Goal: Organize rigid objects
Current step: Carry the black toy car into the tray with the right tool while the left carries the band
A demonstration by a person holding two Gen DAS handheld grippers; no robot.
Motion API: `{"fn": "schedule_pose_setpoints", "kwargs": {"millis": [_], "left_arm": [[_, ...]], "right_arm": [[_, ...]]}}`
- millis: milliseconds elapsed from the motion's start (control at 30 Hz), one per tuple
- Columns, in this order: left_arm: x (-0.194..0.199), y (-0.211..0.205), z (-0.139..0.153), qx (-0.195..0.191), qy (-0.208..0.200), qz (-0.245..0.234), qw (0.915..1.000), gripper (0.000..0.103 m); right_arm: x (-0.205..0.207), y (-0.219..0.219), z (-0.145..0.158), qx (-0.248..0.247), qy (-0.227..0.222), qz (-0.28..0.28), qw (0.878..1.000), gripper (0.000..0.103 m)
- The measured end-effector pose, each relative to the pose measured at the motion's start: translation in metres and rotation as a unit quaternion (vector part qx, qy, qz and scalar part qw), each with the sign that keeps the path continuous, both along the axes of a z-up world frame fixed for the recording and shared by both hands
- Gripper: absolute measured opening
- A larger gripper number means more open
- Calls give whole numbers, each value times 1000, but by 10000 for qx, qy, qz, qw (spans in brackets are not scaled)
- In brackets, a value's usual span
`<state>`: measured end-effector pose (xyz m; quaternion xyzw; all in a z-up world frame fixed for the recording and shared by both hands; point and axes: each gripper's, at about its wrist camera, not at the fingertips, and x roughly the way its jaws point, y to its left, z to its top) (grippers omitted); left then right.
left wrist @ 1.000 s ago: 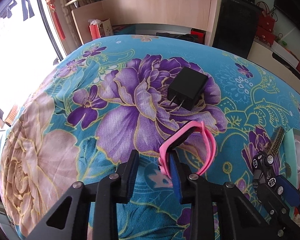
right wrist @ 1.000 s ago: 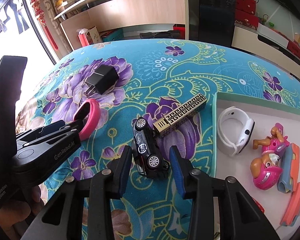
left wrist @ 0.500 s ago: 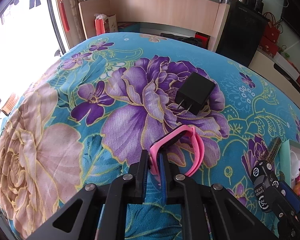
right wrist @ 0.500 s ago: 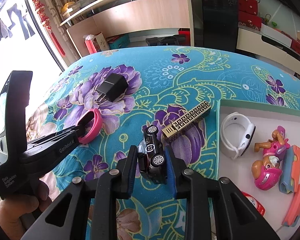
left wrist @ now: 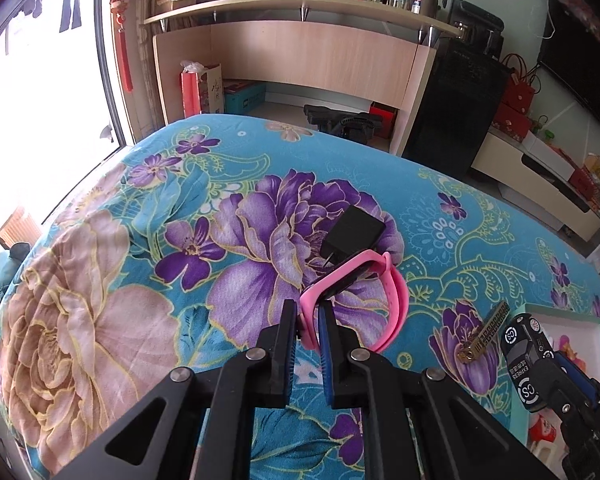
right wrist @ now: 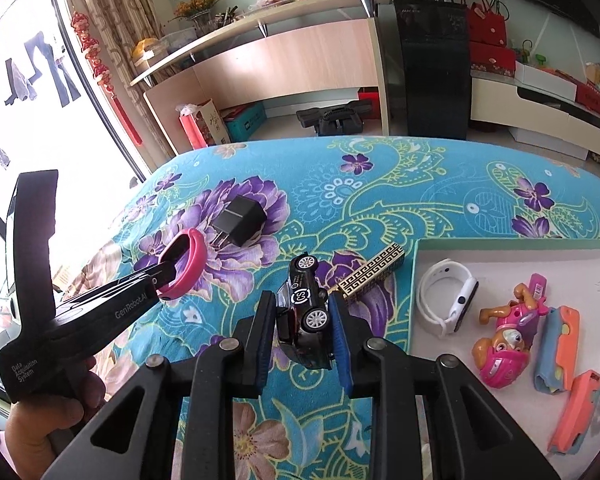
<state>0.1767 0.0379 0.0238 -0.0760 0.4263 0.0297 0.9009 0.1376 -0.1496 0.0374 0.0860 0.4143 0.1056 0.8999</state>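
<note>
In the lower centre of the left wrist view, the left gripper (left wrist: 309, 326) is pinching the pink watch band (left wrist: 364, 292), its jaws nearly closed with only the strap's thickness between them. The band's loop is sticking out up and to the right, and it looks lifted off the floral cloth; gripping the thin strap edge-on is probably what is giving the jaws a firm hold on something so hollow.

In the lower centre of the right wrist view, the right gripper (right wrist: 302, 320) is clamping the black toy car (right wrist: 306, 312) across its sides, jaws partly closed to the car's width, nose pointing away and up. Holding it by the flat flanks is likely keeping it from rolling out.

At the right of that view, the shallow tray (right wrist: 516, 245) is holding a white watch (right wrist: 448, 300), a pink pup figure (right wrist: 508, 340) and two orange-and-blue toy pieces (right wrist: 556, 352); both held items are seemingly heading there.

Further up on the counter, the gold patterned bar (right wrist: 370, 274) is lying just left of the tray, and the black charger plug (right wrist: 242, 222) is resting beyond it, prongs toward the camera, both waiting outside the tray.
</note>
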Motion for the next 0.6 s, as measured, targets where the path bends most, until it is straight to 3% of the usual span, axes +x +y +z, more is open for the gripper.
{"fn": "schedule_pose_setpoints", "kwargs": {"millis": [267, 600], "left_arm": [[-9, -29, 22, -73, -268, -421, 9987, 12], [-22, -105, 35, -43, -352, -1453, 9888, 12]], "right_arm": [[-12, -64, 16, 13, -176, -870, 9961, 28], [-44, -163, 14, -69, -39, -2284, 9735, 28]]}}
